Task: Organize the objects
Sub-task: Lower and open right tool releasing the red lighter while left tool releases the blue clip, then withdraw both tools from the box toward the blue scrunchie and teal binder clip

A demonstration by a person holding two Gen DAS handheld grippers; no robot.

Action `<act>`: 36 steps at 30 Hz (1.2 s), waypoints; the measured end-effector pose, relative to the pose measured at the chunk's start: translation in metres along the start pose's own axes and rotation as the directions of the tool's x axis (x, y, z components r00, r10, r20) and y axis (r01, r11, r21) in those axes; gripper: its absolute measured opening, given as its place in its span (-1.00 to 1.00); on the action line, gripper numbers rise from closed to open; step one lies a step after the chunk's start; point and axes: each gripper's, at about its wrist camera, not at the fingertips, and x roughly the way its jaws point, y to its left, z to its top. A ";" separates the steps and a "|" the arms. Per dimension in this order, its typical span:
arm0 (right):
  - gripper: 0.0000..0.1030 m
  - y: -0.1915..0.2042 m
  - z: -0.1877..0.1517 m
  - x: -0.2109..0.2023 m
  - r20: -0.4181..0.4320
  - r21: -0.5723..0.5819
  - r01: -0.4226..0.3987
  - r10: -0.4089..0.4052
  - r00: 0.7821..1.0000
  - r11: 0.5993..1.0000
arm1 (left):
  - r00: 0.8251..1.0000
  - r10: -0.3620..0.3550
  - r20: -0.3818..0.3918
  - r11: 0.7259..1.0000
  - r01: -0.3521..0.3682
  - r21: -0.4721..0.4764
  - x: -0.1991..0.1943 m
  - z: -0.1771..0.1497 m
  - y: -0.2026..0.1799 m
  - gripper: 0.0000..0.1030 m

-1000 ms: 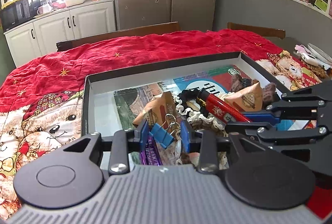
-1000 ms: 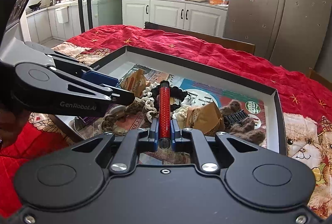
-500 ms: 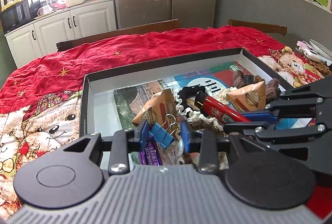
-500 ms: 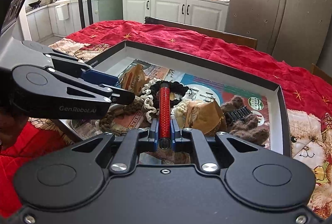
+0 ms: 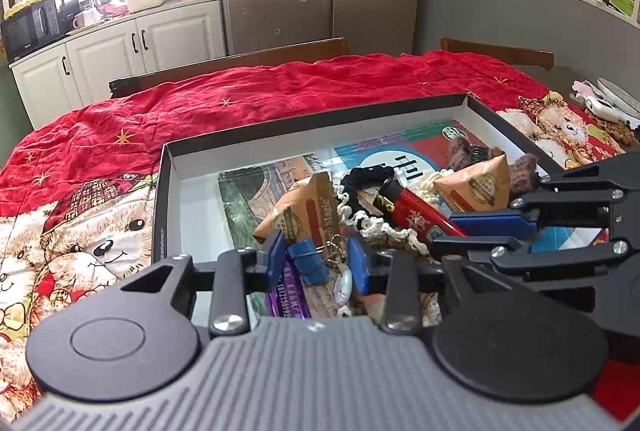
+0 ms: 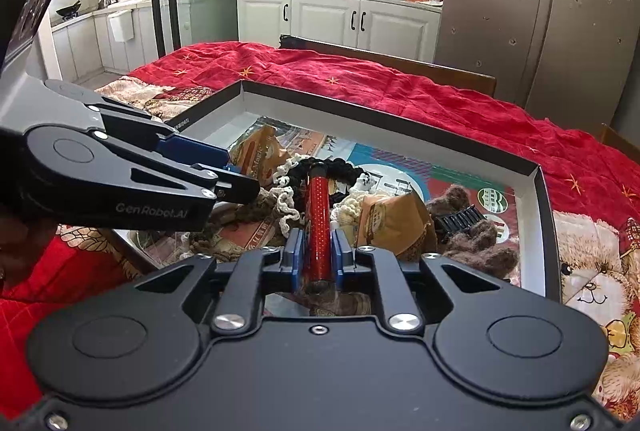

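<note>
A shallow black box [image 5: 320,125] with white inner walls lies on the red cloth. It holds brown snack packets [image 5: 308,207], crochet cord, a black hair tie and brown plush pieces. My right gripper [image 6: 316,251] is shut on a red tube [image 6: 318,215], held above the box; the tube also shows in the left wrist view [image 5: 416,213]. My left gripper [image 5: 316,259] is shut on a blue binder clip [image 5: 308,261] with keys and a purple tag hanging from it, above the box's near left part.
The red teddy-bear cloth [image 5: 80,231] covers the table. Wooden chair backs [image 5: 240,59] stand at the far edge. White items [image 5: 600,103] lie at the far right. Kitchen cabinets and a fridge stand behind.
Both grippers have risen slightly with their loads. The red tube has lifted a little off the pile.
</note>
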 end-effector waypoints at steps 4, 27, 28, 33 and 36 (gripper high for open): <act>-0.66 0.003 0.001 -0.005 0.020 -0.016 -0.001 0.001 1.000 1.000 | 1.000 0.008 0.016 1.000 -0.008 0.000 -0.004 0.001 -0.001 0.07; -0.17 -0.004 0.004 -0.077 0.118 -0.042 -0.022 0.027 0.993 0.999 | 0.997 0.029 0.076 0.999 -0.026 -0.038 -0.058 0.010 -0.006 0.54; -0.16 -0.005 0.003 -0.082 0.121 -0.044 -0.027 0.032 0.992 0.999 | 0.997 0.027 0.079 0.999 -0.024 -0.036 -0.062 0.010 -0.007 0.54; -0.07 -0.009 -0.005 -0.109 0.120 -0.050 -0.038 0.044 0.992 0.998 | 0.995 0.030 0.090 0.999 -0.027 -0.042 -0.082 0.008 -0.011 0.58; -0.02 -0.010 -0.012 -0.122 0.118 -0.056 -0.047 0.053 0.992 0.997 | 0.994 0.042 0.099 0.999 -0.038 -0.038 -0.095 0.004 -0.016 0.64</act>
